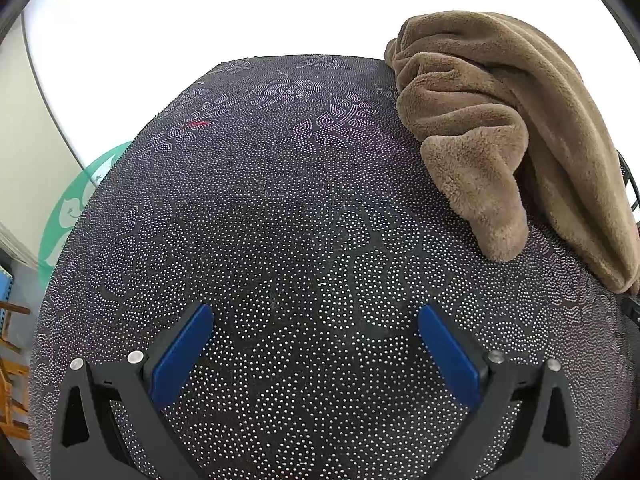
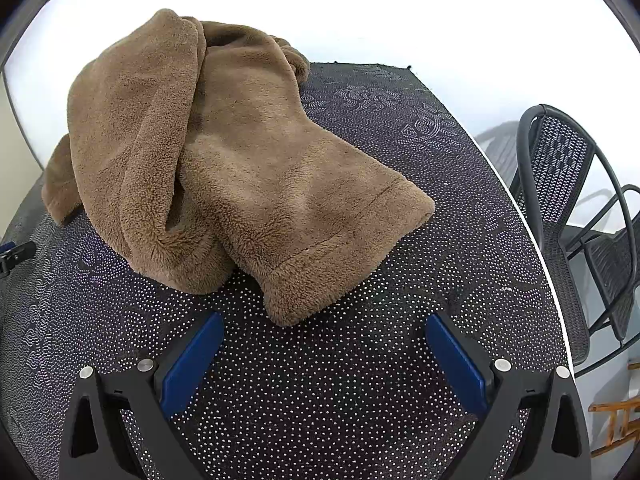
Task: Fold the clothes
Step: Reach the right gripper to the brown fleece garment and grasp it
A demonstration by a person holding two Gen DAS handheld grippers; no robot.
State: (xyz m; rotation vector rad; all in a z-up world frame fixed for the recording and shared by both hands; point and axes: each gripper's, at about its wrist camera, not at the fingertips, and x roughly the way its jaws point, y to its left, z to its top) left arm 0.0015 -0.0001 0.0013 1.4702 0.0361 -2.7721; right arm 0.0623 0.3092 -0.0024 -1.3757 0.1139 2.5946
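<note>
- The left gripper has its fingers spread wide and empty; the brown fleece garment lies far to their right on the dotted surface.
- The right gripper also stands wide and empty; the garment lies just ahead, its hemmed end pointing toward the fingers, long axis running away.
- Only the right view shows a black chair.

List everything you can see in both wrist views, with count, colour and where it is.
fleece garment: one, brown, crumpled in a heap on the table
table cover: one, dark with white dotted pattern, spread over the table
chairs: two, dark mesh, beside the table's right edge
wooden frame: one, orange-brown, on the floor at lower right
left hand-held gripper: one, black with blue pads, open, empty, above bare cover
right hand-held gripper: one, black with blue pads, open, empty, just short of the garment's hem
</note>
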